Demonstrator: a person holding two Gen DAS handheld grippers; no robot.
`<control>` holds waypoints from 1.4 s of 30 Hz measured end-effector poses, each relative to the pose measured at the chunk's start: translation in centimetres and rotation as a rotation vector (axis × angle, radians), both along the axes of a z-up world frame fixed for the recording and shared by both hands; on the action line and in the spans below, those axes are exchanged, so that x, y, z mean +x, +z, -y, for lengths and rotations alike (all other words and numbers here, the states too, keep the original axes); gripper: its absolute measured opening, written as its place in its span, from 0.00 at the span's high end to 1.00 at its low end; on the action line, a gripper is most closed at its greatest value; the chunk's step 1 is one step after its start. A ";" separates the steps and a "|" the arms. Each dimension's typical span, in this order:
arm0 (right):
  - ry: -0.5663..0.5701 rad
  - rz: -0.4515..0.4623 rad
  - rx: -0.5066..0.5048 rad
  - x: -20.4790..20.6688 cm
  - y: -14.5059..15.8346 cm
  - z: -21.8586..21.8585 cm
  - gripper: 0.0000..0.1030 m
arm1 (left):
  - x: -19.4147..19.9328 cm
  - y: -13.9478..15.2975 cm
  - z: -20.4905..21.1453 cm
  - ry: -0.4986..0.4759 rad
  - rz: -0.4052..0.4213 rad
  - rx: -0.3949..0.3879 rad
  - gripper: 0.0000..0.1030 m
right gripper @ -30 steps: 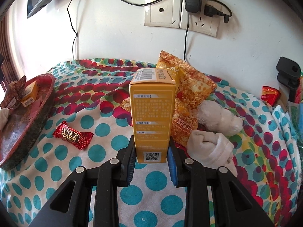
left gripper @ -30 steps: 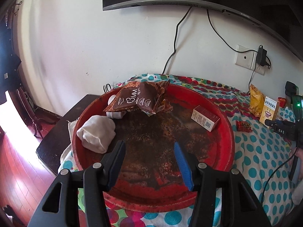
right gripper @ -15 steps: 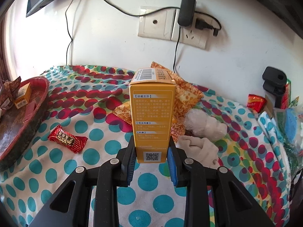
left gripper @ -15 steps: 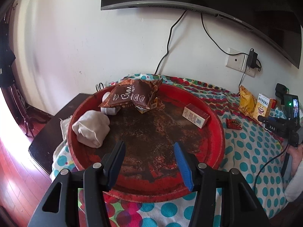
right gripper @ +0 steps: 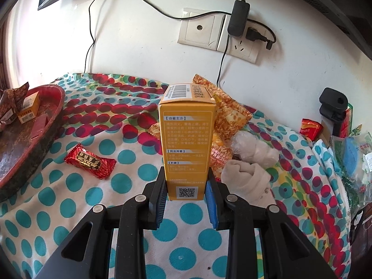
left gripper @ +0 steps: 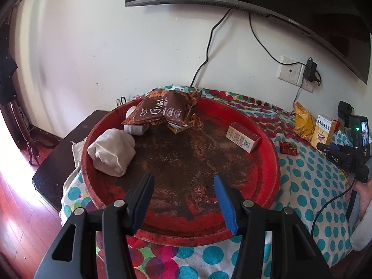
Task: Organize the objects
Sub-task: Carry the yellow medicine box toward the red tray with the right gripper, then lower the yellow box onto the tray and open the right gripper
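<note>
My right gripper is shut on the lower end of an upright yellow medicine box, held above the dotted tablecloth. The same box appears far right in the left wrist view. A worn red round tray holds a rolled white cloth, brown snack packets and a small red-and-white box. My left gripper hangs open over the tray's near part, with nothing between its fingers. A red wrapped candy lies on the cloth between tray and box.
Orange snack bags and two rolled white cloths lie behind and right of the held box. Wall sockets with a plugged charger and hanging cables are above. More packets crowd the far right. A dark side table stands left of the tray.
The left view has drawn back and tilted up a little, so the tray looks smaller and lower. The right gripper keeps the yellow box, which sits slightly higher over the tablecloth.
</note>
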State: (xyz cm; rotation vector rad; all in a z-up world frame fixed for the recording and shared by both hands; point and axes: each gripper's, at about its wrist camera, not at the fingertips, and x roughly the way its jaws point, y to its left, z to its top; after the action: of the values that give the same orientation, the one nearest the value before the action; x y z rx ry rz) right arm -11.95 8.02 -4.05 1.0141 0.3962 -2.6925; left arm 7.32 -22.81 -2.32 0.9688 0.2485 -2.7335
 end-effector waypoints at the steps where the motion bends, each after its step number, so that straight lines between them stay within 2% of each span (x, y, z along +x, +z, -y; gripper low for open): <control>1: 0.001 0.002 0.004 0.0 0.0 0.1 0.72 | 0.0 0.0 0.1 0.002 -0.001 0.004 0.47; 11: 0.072 0.031 -0.049 1.4 1.8 2.3 0.72 | 0.1 -0.3 0.5 0.023 0.001 -0.009 0.47; 22: 0.245 0.040 -0.121 5.4 4.1 9.0 0.72 | 0.3 -0.2 1.6 0.068 -0.013 0.006 0.47; 34: 0.399 0.071 -0.126 8.7 3.9 15.0 0.72 | 0.3 -0.4 1.8 0.084 -0.014 -0.001 0.47; 42: 0.441 0.135 -0.118 8.3 2.9 18.3 0.72 | 0.2 -0.6 1.9 0.093 -0.007 -0.006 0.47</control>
State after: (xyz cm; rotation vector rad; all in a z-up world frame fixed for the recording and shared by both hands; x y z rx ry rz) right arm -3.63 -10.26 -1.11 0.9400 0.3787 -2.2152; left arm 7.52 -24.72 -2.90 0.9230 0.2799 -2.6521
